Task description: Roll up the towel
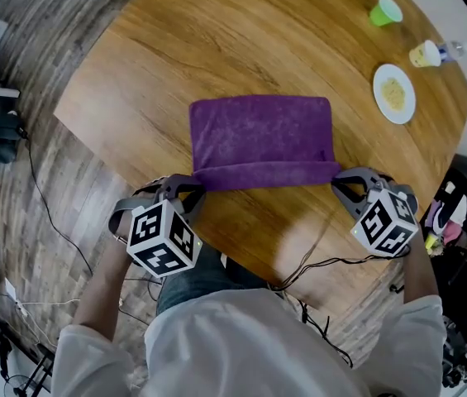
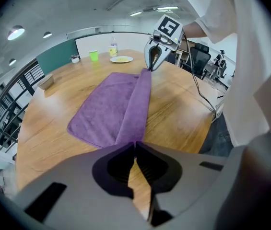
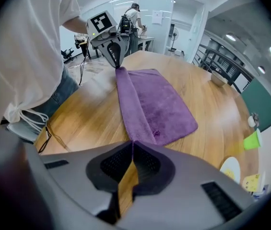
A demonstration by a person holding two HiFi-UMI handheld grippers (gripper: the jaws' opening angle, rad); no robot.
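Nearest you, by the bench's near edge, your left gripper [image 1: 193,188] has its fingers [image 2: 117,166] closed on the towel's [image 1: 262,131] near left corner. Your right gripper [image 1: 339,180] is clamped the same way on the near right corner. Each pinch sits right at the fingertips and takes the corner only. I judge this is so the hem between them pulls taut and the first turn starts straight. That hem is lifted and tipped toward the far edge as a narrow band across the towel's full width. The rest of the towel lies flat on the middle of the bench [image 1: 241,40], so the roll looks barely begun. Toward the far right corner, a plate [image 1: 394,93] and a green cup [image 1: 386,11] stand well apart from the towel, so nothing should block the roll forward.
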